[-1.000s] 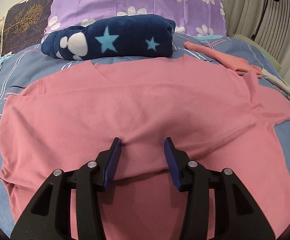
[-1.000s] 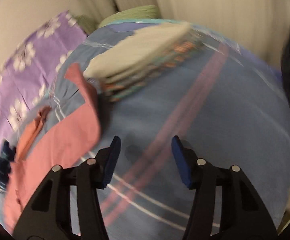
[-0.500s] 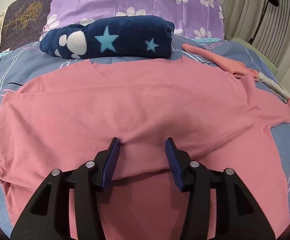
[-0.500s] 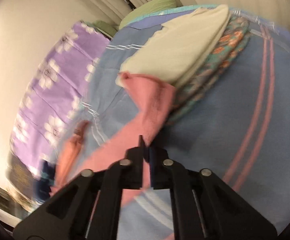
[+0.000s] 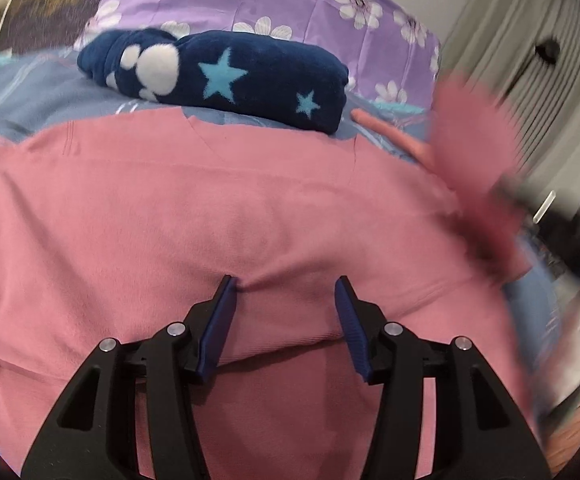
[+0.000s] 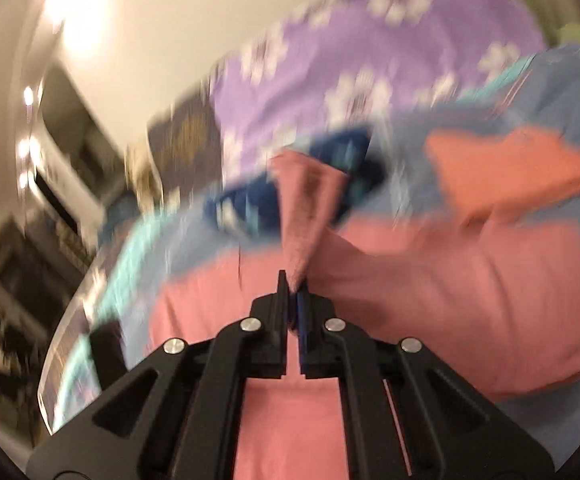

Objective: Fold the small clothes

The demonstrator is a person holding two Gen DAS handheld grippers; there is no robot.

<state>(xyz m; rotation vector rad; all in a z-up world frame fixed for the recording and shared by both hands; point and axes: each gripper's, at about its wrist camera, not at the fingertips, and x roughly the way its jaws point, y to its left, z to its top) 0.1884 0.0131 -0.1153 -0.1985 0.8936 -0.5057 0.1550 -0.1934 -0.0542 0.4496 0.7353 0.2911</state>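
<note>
Since a second ago my right tool [image 6: 293,284] has gone from gaping over bare bedspread to pinching the sleeve [image 6: 306,208] of the pink shirt [image 5: 217,216], and it is now swinging that sleeve in over the shirt body. My left tool [image 5: 285,292] has barely shifted; its jaws are easing a little wider, half open, with a shallow ridge of shirt fabric lying between the pads, not pressed by them as far as I can tell.

Progress, as I am judging it: early. Shirt is lying spread flat on the bed [image 5: 41,80], filling the middle of the left view. First sleeve fold is under way, not laid down yet. Opposite sleeve, at 9 o'clock in the left view, is untouched; body folds are all left to do. One navy star-print garment [image 5: 229,76] is sitting already folded at 12 o'clock beyond the shirt, in front of the purple flowered pillow [image 5: 273,4]. An orange-pink garment [image 6: 506,168] is waiting at 2 o'clock in the right view.

Views compared: left view is giving me the whole shirt layout, with the lifted sleeve only a blur at 3 o'clock. Right view is showing the pinch itself, pads closed on the sleeve edge, though heavily smeared.
</note>
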